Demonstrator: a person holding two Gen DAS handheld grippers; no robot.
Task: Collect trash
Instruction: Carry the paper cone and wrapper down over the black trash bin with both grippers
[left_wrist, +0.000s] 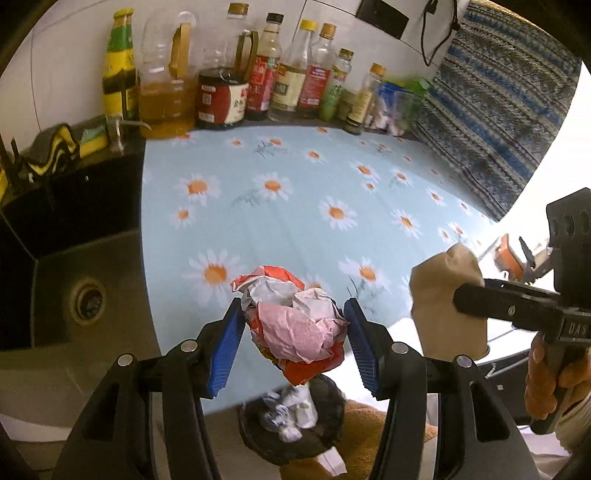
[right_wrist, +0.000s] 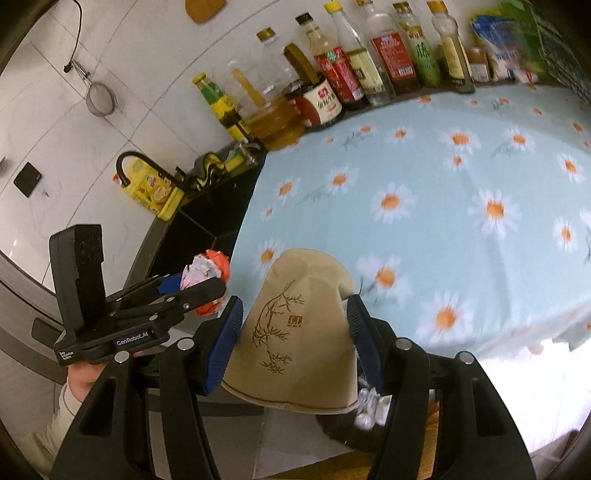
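Observation:
My left gripper (left_wrist: 293, 332) is shut on a crumpled red, white and pink wrapper (left_wrist: 295, 325) and holds it at the counter's front edge, above a dark trash bin (left_wrist: 325, 439) with white scraps in it. My right gripper (right_wrist: 295, 339) is shut on a crushed tan paper cup (right_wrist: 295, 332) with a bamboo print, also over the front edge. The cup shows in the left wrist view (left_wrist: 443, 295), to the right of the wrapper. The wrapper shows in the right wrist view (right_wrist: 207, 269), in the left gripper (right_wrist: 192, 291).
A daisy-print cloth (left_wrist: 295, 192) covers the counter. A row of oil and sauce bottles (left_wrist: 236, 81) lines the back wall. A dark sink (left_wrist: 66, 266) lies to the left. A patterned blue cloth (left_wrist: 498, 110) hangs at the right.

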